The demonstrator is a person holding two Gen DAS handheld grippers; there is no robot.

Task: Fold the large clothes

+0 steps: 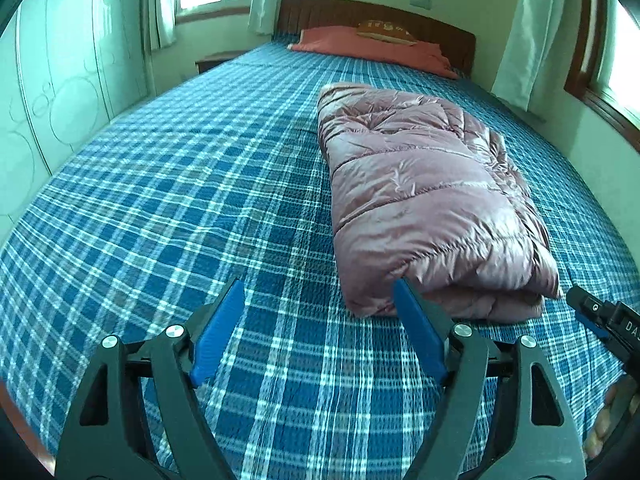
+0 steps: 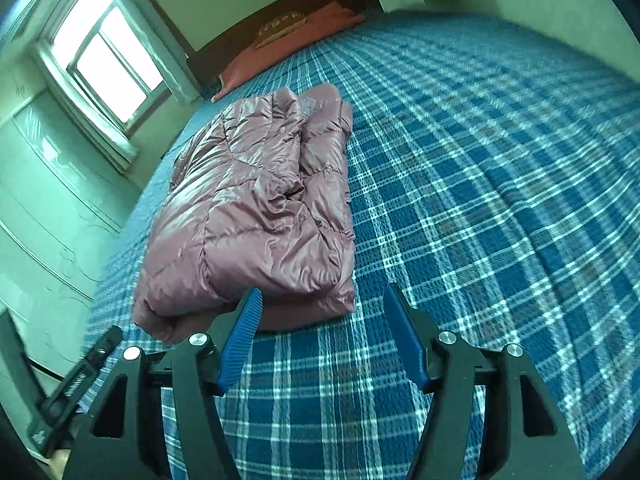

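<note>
puffer jacket [image 1: 424, 196] folded into a long bundle on plaid bed [image 1: 180, 200], near end just ahead of both tools | L gripper [image 1: 320, 292] spread wide, empty | R gripper [image 2: 322, 296] same | prob light, puffy, slick shell, springs back – pinch the thick near edge thru all layers

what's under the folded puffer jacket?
The pink puffer jacket lies folded on the blue plaid bedspread, which shows all around it. The part beneath and the inner folds are covered. Nothing lies on top.

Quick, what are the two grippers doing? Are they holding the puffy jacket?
Left gripper: open, holding nothing, just short of the pink jacket.
Right gripper: open, holding nothing, at the jacket's near edge.
</note>
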